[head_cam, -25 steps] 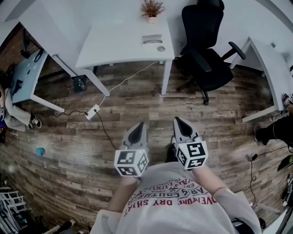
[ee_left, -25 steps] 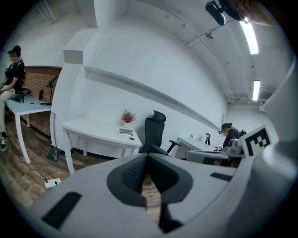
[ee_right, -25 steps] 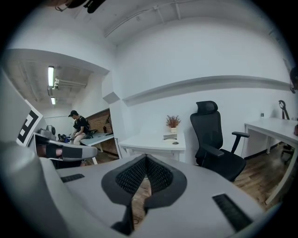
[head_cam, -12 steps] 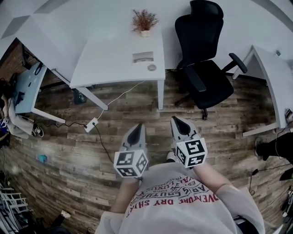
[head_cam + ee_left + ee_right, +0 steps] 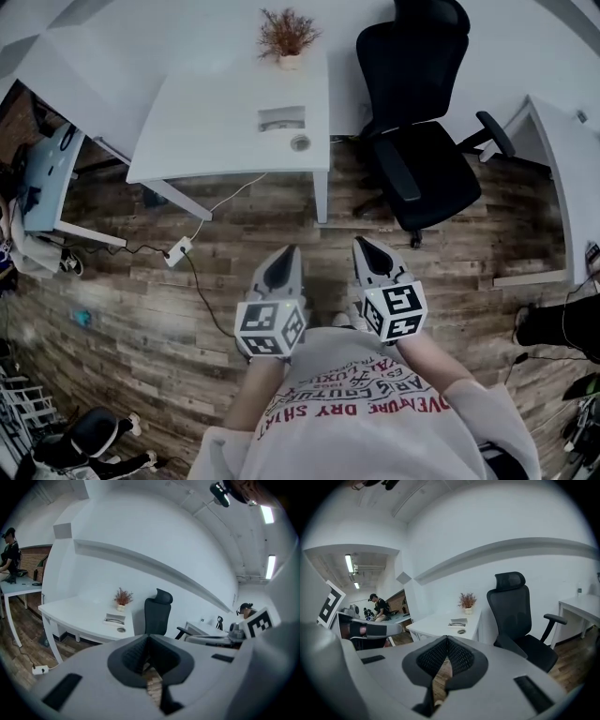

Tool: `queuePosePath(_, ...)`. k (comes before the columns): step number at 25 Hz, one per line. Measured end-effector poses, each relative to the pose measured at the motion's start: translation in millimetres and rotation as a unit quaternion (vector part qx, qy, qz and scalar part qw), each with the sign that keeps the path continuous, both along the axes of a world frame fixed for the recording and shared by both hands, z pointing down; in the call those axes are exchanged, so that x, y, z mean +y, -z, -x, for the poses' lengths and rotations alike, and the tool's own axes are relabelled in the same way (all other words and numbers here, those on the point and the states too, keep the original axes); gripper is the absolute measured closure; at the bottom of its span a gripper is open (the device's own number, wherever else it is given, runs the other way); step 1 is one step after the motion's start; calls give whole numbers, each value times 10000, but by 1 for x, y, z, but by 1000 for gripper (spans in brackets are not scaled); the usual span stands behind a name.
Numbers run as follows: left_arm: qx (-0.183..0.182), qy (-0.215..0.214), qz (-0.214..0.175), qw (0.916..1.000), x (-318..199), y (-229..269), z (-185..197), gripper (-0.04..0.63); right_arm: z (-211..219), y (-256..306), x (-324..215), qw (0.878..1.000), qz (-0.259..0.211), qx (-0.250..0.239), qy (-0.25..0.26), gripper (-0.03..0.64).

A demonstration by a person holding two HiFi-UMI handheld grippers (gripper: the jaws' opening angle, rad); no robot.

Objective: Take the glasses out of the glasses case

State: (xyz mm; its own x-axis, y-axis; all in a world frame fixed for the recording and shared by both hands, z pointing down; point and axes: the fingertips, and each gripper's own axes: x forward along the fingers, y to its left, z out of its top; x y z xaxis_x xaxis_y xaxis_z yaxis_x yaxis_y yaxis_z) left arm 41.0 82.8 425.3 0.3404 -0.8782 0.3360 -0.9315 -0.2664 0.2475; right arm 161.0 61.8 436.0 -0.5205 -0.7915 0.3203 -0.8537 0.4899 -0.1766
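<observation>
Head view, read from its left: a power strip (image 5: 176, 250) lies on the plank floor (image 5: 131, 309), its cable running up toward the white tabletop (image 5: 206, 122), which stands well ahead of the person. Toward the right end of that tabletop, a small potted plant (image 5: 286, 37) sits at the back. In front of it lies a flat pale rectangle that I take for the glasses case (image 5: 281, 118), with a small round thing (image 5: 300, 142) just beside it, nearer the edge. The case is too small here to tell whether it is open, and the glasses themselves cannot be made out. Right of the tabletop stands a black office chair (image 5: 422, 122).

Lower down, the left tongs (image 5: 281, 262) and the right tongs (image 5: 367, 255) are held side by side in front of the chest, over bare floor and well apart from the tabletop. Both are clenched on nothing: in each gripper view the ribbed pads meet at the tip, with only floor planks showing through the slot beneath.

What has changed over the last second is the distance. The tabletop, plant and case have slid down the head view toward the person, while the tongs kept their place before the body. I judge that the person is walking up to the tabletop, so the task is only in its approach and the case is untouched. Either pair must release its clench before it can take hold of the case.
</observation>
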Motion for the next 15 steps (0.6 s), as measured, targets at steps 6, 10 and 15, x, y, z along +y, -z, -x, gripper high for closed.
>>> queuePosePath(6,-3,-125,-102,9999,-65,1,13,587,9,0,-64,9999,-49,73,-145,604)
queuePosePath(10,48,-234,-111,9997,-122,2,37,586,30,-1,-115,9996,-37,138,-262,604)
queuePosePath(15,55,-457,-112,9989,-200,8,73,587,65,3,-187,9987,-4,153,-496,604)
